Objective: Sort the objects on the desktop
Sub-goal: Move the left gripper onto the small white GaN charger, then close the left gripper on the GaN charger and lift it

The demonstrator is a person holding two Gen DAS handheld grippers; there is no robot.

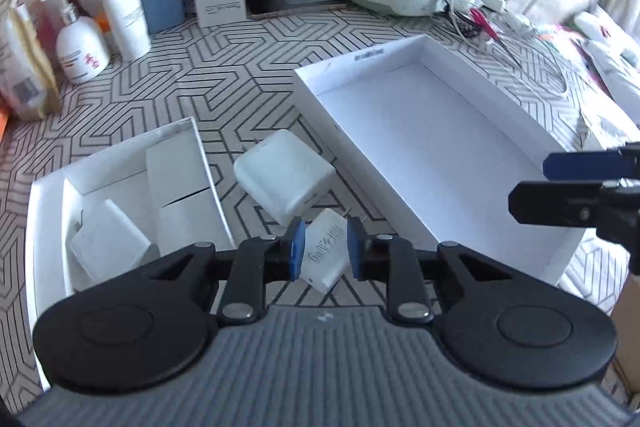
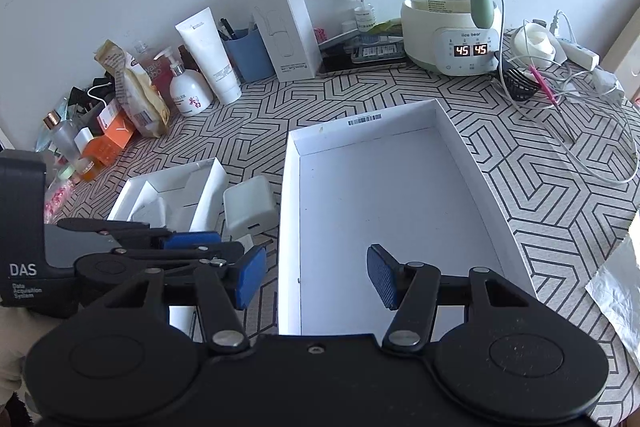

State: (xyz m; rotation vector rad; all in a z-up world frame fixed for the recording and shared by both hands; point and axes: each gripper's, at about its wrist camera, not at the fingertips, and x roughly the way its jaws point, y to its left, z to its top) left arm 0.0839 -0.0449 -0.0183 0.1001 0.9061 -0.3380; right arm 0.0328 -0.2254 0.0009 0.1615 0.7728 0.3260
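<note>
My left gripper point(image 1: 325, 250) has its blue pads on either side of a small white charger point(image 1: 325, 255) with grey lettering, prongs pointing away; a thin gap shows on the right side. A larger white charger block point(image 1: 285, 174) lies just beyond it on the patterned cloth, also in the right wrist view point(image 2: 249, 209). A big empty white box lid point(image 1: 432, 147) lies to the right point(image 2: 384, 195). A smaller white tray with compartments point(image 1: 120, 203) lies to the left point(image 2: 172, 195). My right gripper point(image 2: 316, 277) is open and empty over the big lid's near end.
Along the back wall stand a kettle on a base point(image 2: 452, 7), a tall white carton point(image 2: 282, 23), a blue pen cup point(image 2: 248, 57), a white tube point(image 2: 208, 55), a pump bottle point(image 2: 188, 87) and snack bags. Cables, tape and scissors point(image 2: 560, 83) lie at the right.
</note>
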